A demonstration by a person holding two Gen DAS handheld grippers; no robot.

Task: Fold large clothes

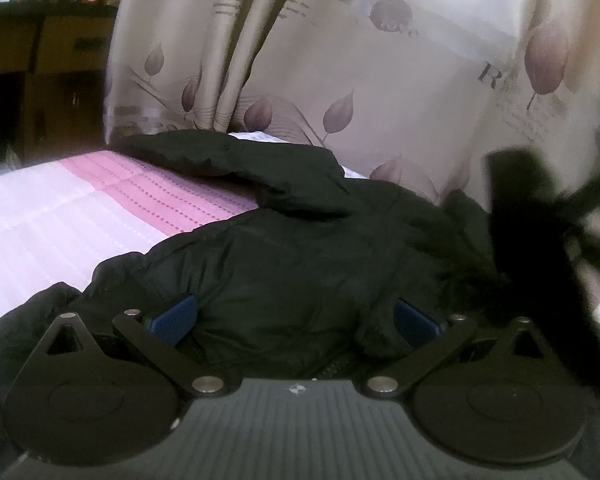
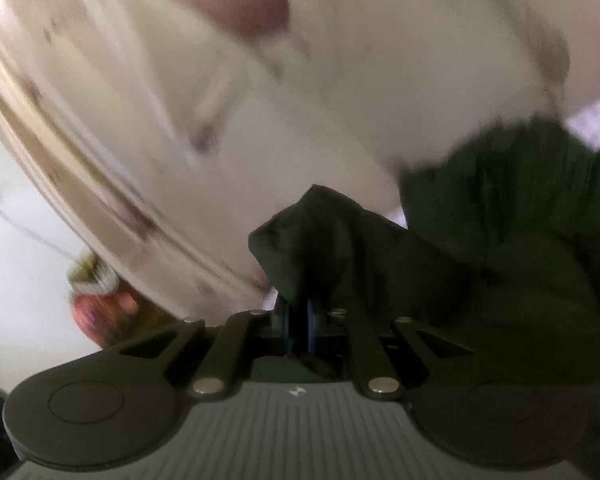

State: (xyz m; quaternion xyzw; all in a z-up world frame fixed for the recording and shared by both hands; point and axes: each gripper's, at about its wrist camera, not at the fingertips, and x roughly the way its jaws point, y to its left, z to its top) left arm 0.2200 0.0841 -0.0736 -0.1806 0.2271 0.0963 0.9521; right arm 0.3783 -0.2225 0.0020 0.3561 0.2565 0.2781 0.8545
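A large black padded jacket (image 1: 300,248) lies crumpled on a bed with a pink and white striped sheet (image 1: 100,208). My left gripper (image 1: 296,318) is open, its blue pads (image 1: 176,318) spread wide and pressed against the jacket's bulk. In the right wrist view my right gripper (image 2: 300,320) is shut on a raised fold of the black jacket (image 2: 340,248), the blue pads close together with cloth between them. The right gripper (image 1: 540,232) shows as a dark blurred shape at the right of the left wrist view.
A beige curtain (image 1: 340,60) with mauve leaf prints hangs right behind the bed. Dark wooden furniture (image 1: 40,72) stands at the far left. The right wrist view is motion-blurred, with the curtain (image 2: 260,80) close ahead.
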